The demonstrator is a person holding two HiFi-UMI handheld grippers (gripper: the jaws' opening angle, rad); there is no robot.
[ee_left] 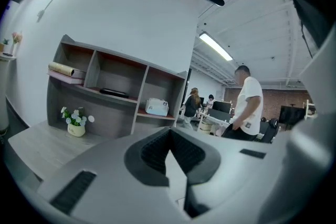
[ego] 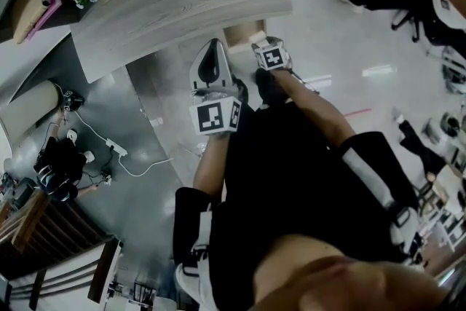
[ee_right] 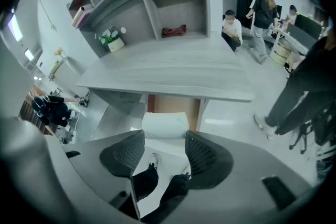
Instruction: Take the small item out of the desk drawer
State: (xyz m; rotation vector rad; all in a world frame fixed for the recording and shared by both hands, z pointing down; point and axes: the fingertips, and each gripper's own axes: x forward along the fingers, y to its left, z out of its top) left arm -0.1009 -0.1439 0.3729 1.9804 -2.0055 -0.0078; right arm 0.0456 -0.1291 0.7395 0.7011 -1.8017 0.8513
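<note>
Your right gripper (ee_right: 165, 138) has its jaws part-way apart and clamped on the small white pack (ee_right: 165, 124). The pack lies crosswise between the tips, its long axis running left to right, just on the near side of the desk (ee_right: 173, 73) edge and in front of the brown panel (ee_right: 173, 105) under it. It is plain white and soft-looking with rounded ends, while your left gripper (ee_left: 169, 136), jaws pressed together on nothing, points up toward the shelf unit (ee_left: 115, 86), its cube (ego: 215, 116) showing a black-and-white square marker.
</note>
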